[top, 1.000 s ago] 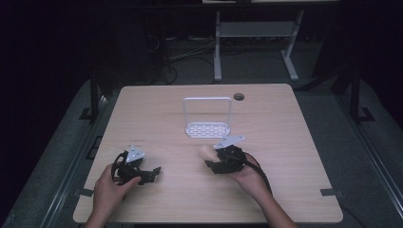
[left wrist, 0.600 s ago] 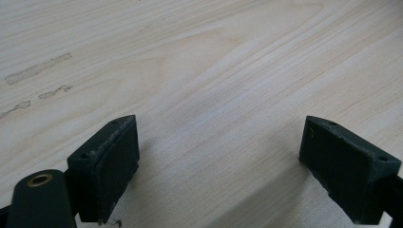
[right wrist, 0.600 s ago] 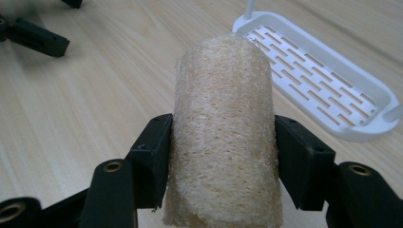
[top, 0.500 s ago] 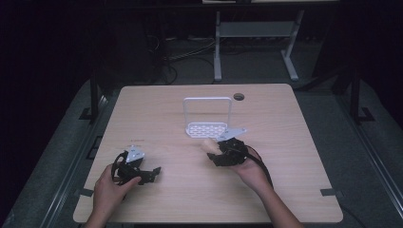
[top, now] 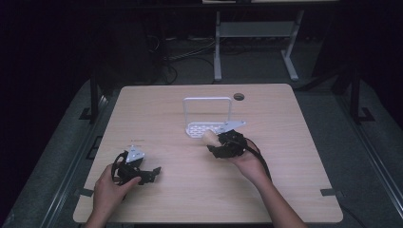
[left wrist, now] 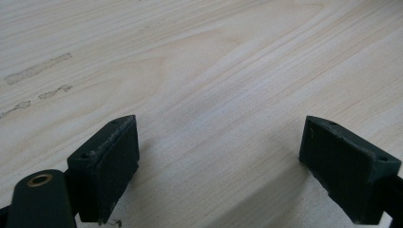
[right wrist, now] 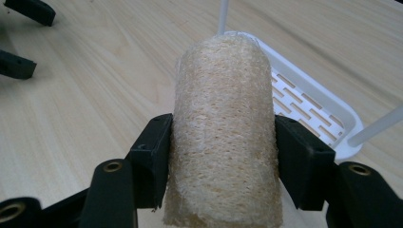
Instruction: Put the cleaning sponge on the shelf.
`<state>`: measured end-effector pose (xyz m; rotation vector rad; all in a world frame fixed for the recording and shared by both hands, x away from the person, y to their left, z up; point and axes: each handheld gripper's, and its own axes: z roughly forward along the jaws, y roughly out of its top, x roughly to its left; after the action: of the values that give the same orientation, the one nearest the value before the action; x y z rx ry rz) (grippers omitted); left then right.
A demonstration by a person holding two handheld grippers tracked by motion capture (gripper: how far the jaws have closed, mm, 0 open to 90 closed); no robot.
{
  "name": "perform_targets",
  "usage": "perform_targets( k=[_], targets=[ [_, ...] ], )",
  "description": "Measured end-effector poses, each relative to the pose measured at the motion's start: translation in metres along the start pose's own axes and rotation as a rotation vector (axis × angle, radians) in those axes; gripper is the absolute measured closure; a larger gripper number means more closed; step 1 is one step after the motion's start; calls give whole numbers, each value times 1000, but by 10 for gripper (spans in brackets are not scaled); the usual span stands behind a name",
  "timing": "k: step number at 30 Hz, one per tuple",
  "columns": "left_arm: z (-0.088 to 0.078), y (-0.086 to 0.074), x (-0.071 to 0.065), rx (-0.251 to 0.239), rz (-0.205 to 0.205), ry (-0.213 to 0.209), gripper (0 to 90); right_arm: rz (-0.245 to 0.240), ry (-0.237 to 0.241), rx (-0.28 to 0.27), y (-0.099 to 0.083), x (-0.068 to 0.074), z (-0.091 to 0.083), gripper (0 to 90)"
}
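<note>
A pale, fibrous loofah roll (right wrist: 222, 118) stands upright between the jaws of my right gripper (right wrist: 222, 161), and both pads press its sides. In the high view the loofah (top: 208, 137) and right gripper (top: 214, 143) hang just at the near edge of a white slotted tray (top: 196, 128) with a tall wire handle (top: 207, 99). That tray (right wrist: 309, 109) lies close behind the roll in the right gripper view. My left gripper (top: 151, 174) rests low at the table's front left. Its jaws stand wide apart over bare wood (left wrist: 218, 161).
The light wooden table (top: 285, 180) has a round cable hole (top: 239, 96) near its far edge. The left gripper (right wrist: 21, 38) shows far off in the right gripper view. A metal stand (top: 256, 28) and cables sit on the dark floor beyond the table.
My right gripper has carried the loofah a little away from the person, closer to the white tray. The left gripper has stayed where it was.
</note>
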<state>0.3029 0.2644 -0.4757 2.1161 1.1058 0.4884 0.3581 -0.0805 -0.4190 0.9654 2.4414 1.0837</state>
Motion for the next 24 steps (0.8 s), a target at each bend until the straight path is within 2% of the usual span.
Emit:
perform_targets(
  k=[24],
  targets=[
    [0,0,0,3,-3,-1,125,-11,-28,5,20,-17,19,412]
  ],
)
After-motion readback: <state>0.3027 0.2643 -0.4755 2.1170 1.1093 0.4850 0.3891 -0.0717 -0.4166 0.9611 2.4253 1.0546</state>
